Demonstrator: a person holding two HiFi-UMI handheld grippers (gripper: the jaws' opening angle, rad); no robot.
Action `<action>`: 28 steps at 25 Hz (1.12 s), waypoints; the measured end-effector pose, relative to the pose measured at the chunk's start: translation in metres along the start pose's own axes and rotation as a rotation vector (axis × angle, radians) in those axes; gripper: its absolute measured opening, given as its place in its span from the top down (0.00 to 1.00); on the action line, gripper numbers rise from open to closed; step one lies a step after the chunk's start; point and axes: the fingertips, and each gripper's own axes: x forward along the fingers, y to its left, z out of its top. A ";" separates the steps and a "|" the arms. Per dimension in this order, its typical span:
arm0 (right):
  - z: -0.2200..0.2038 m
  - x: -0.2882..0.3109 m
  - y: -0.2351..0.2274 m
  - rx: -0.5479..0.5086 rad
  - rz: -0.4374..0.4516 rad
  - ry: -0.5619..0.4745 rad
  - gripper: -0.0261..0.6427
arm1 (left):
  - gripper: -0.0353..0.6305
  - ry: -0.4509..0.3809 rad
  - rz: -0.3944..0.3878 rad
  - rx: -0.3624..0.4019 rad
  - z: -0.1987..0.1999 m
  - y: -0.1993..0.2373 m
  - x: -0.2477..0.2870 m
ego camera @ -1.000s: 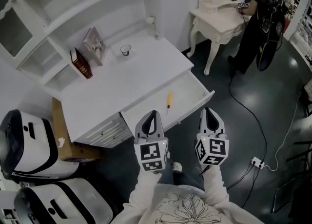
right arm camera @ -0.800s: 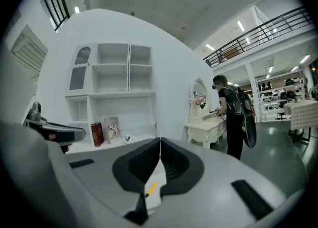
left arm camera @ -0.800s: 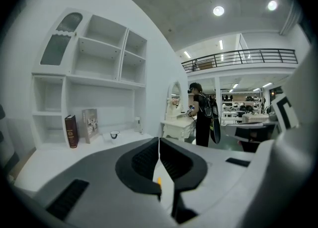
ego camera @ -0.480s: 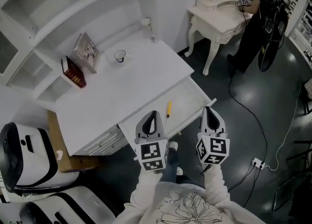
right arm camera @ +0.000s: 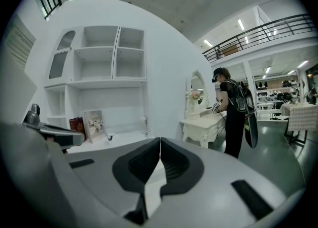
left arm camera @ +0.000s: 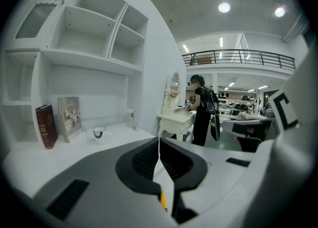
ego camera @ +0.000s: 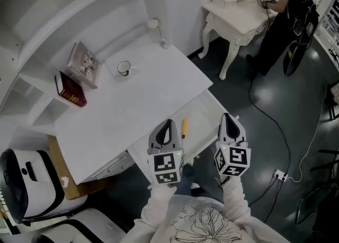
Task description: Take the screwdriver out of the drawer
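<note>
Held grey left gripper [ego camera: 167,123] and grey right gripper [ego camera: 228,116] at lower centre — both shut tight, empty — flanking the yellow-handled screwdriver [ego camera: 184,128] in the open white drawer [ego camera: 204,113].

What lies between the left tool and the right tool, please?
The head view shows the yellow screwdriver, lying in the open drawer, between the left tool and right tool, nearer the left.

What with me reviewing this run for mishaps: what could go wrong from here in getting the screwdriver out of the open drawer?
1. The left gripper and right gripper both have jaws together; if they don't open first, closed tips may just shove the screwdriver along the drawer.
2. The screwdriver is slim and lies flat, so a pinch could slip.
</note>
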 end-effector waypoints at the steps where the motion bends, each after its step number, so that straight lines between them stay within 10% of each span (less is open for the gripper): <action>1: -0.002 0.007 -0.001 0.001 -0.004 0.007 0.96 | 0.94 0.012 -0.004 -0.003 -0.002 0.003 0.007; 28: -0.093 0.102 -0.027 0.058 -0.102 0.235 0.96 | 0.93 0.369 -0.139 -0.037 -0.122 0.006 0.115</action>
